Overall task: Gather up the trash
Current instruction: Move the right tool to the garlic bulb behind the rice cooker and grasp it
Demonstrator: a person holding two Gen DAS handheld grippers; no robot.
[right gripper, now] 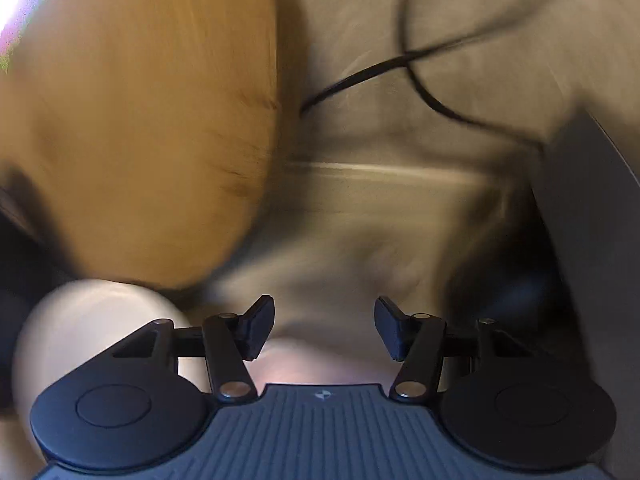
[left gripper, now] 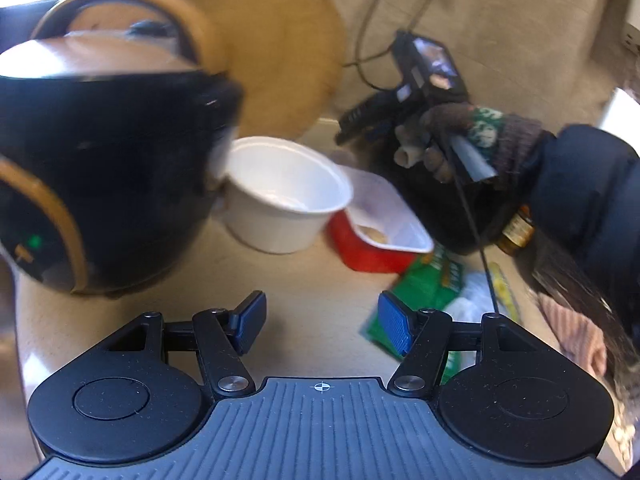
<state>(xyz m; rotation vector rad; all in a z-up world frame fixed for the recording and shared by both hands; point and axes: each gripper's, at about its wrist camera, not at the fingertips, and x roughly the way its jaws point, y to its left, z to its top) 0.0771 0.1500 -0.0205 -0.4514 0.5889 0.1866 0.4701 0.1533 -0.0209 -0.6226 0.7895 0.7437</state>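
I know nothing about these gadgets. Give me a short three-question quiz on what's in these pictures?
1. True or false: the left gripper is holding the white cup.
2. What lies nearest the left gripper's right finger: A) green wrapper B) red tray C) black cooker?
3. Fill in: the right gripper is ____ and holds nothing.

Key: 1 false, it is open and empty; 2 A; 3 open.

Your left wrist camera sits low over the counter (left gripper: pixel 304 280) and looks forward and a little down, close to the cooker (left gripper: pixel 104 168) and the white cup (left gripper: pixel 288 192). Your right wrist camera is nearer to the wall and looks at it, blurred. Both views share the wooden board (left gripper: pixel 280 40) (right gripper: pixel 152 120), the cable (left gripper: pixel 368 40) (right gripper: pixel 420 80) and the cup (right gripper: pixel 80 320).
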